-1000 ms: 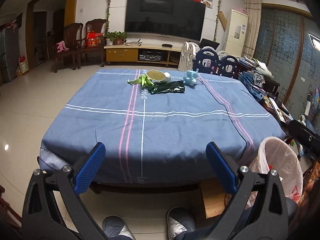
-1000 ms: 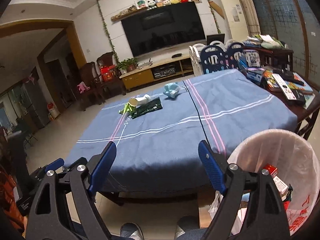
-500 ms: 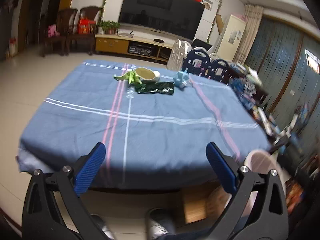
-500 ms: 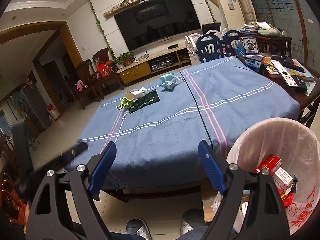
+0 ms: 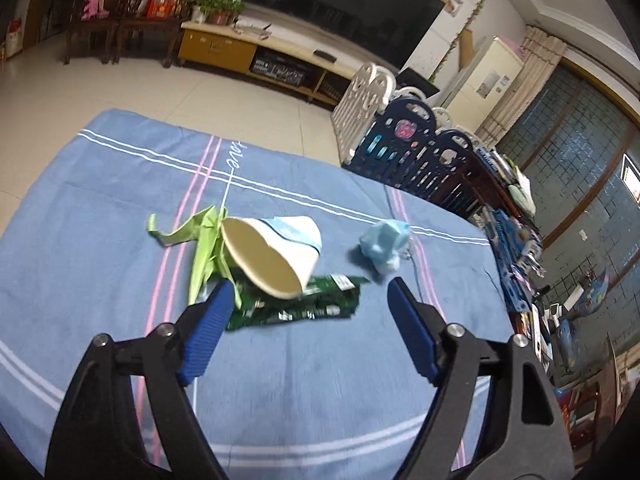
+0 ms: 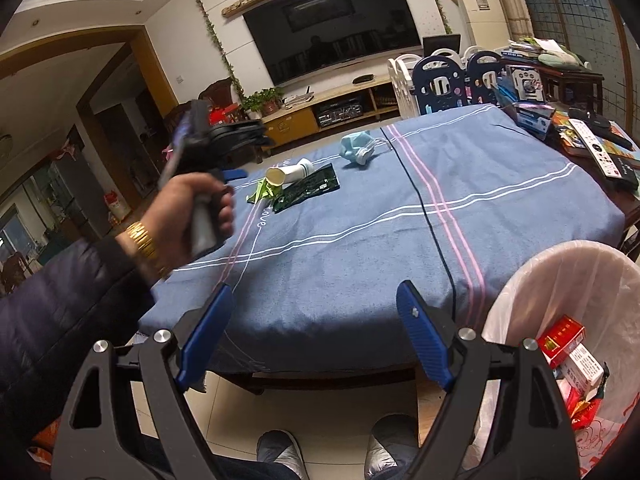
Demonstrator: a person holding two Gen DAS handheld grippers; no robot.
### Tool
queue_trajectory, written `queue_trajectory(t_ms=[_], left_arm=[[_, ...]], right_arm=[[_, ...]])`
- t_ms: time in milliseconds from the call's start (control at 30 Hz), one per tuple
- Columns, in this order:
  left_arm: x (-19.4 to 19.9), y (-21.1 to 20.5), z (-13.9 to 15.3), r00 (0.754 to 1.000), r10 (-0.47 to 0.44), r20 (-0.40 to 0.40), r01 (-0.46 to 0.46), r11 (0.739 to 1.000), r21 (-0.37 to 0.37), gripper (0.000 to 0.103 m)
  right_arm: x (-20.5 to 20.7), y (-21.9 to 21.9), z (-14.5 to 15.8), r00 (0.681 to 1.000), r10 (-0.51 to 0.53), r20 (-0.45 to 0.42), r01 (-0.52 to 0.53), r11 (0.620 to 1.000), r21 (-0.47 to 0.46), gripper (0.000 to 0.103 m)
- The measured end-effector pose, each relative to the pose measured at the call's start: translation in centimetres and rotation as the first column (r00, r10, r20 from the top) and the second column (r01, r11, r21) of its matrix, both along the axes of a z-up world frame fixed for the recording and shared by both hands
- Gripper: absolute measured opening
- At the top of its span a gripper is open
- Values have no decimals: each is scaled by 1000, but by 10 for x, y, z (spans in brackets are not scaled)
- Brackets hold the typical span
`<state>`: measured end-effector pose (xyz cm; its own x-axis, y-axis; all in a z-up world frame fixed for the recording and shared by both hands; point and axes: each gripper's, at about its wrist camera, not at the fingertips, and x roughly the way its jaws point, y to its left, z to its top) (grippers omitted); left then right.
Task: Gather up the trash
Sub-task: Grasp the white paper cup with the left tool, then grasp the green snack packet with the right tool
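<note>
The left tongs (image 5: 310, 290) are seen low over the blue-covered surface (image 5: 320, 380), pointed down at the small heap of trash. Their jaws have just been closing, but they stand wide apart and nothing is pressed between the pads; only the near edge of the heap lies in the gap. The paper cup (image 5: 272, 256) is lying on its side with the open mouth turned to the camera. It is resting partly on the dark green wrapper (image 5: 296, 308), which is flat on the cloth. The light green folded paper (image 5: 204, 240) is touching the cup on the left side. The crumpled blue face mask (image 5: 384, 244) is placed to the right of the cup, apart from it.

In the right wrist view, the left hand (image 6: 200, 210) is shown gripping the handle of its tool, with a gold watch (image 6: 142, 242) at the wrist and a dark sleeve (image 6: 60, 300) behind it. The right tongs (image 6: 314, 308) are held before the near edge of the surface, jaws wide and empty. Just beside them on the right, a bin (image 6: 568, 320) lined with a white bag is standing on the floor; red and white small boxes (image 6: 568, 348) are lying inside it. The cup (image 6: 290, 173), the wrapper (image 6: 308, 192) and the mask (image 6: 358, 150) are visible far across the cloth. Remote controls (image 6: 596, 148) are lying at the right edge.
</note>
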<state>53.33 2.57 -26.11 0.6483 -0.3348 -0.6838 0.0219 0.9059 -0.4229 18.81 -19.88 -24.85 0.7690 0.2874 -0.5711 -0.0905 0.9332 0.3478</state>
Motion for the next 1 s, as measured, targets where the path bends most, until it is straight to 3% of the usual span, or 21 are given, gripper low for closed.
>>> queue_trajectory(t_ms=[67, 133, 167, 200, 267, 367, 467, 567, 633, 700, 867, 1000], left_arm=[[25, -5, -16, 999, 2, -38, -2, 1000, -6, 72], [41, -8, -27, 998, 2, -68, -4, 1000, -27, 61], [48, -9, -32, 997, -4, -82, 0, 999, -48, 43], [53, -10, -36, 996, -14, -92, 9, 998, -57, 9], [48, -11, -36, 996, -33, -78, 29, 998, -58, 4], [11, -5, -18, 998, -59, 13, 60, 994, -91, 4], [-63, 13, 14, 991, -32, 133, 43, 995, -85, 4], [-150, 27, 42, 967, 10, 255, -16, 1000, 22, 4], [-195, 33, 47, 956, 34, 290, -57, 996, 71, 4], [-234, 32, 43, 945, 54, 322, -114, 979, 171, 4], [-255, 43, 27, 951, 64, 303, -141, 961, 239, 4], [-249, 60, 26, 951, 99, 294, -158, 970, 186, 4]], right_arm=[[3, 0, -1, 1000, 4, -7, -4, 1000, 10, 82], [5, -1, -2, 1000, 7, -11, -7, 1000, 14, 82], [5, -1, -3, 1000, 10, -12, -10, 1000, 14, 82], [5, -2, -3, 1000, 12, -15, -12, 1000, 15, 82], [8, -3, -5, 1000, 10, -27, -9, 1000, 20, 82], [14, -7, -6, 999, 8, -42, -6, 999, 40, 82], [31, -10, -8, 999, -5, -44, 8, 998, 62, 82], [70, -8, -11, 999, -28, -41, 30, 998, 59, 82], [108, -1, -15, 997, -28, -71, 32, 998, 61, 82], [162, 15, -23, 993, -30, -111, 37, 997, 69, 82], [273, 61, -37, 983, -56, -172, 61, 998, 20, 82], [348, 80, -59, 957, -162, -242, 165, 986, -6, 80]])
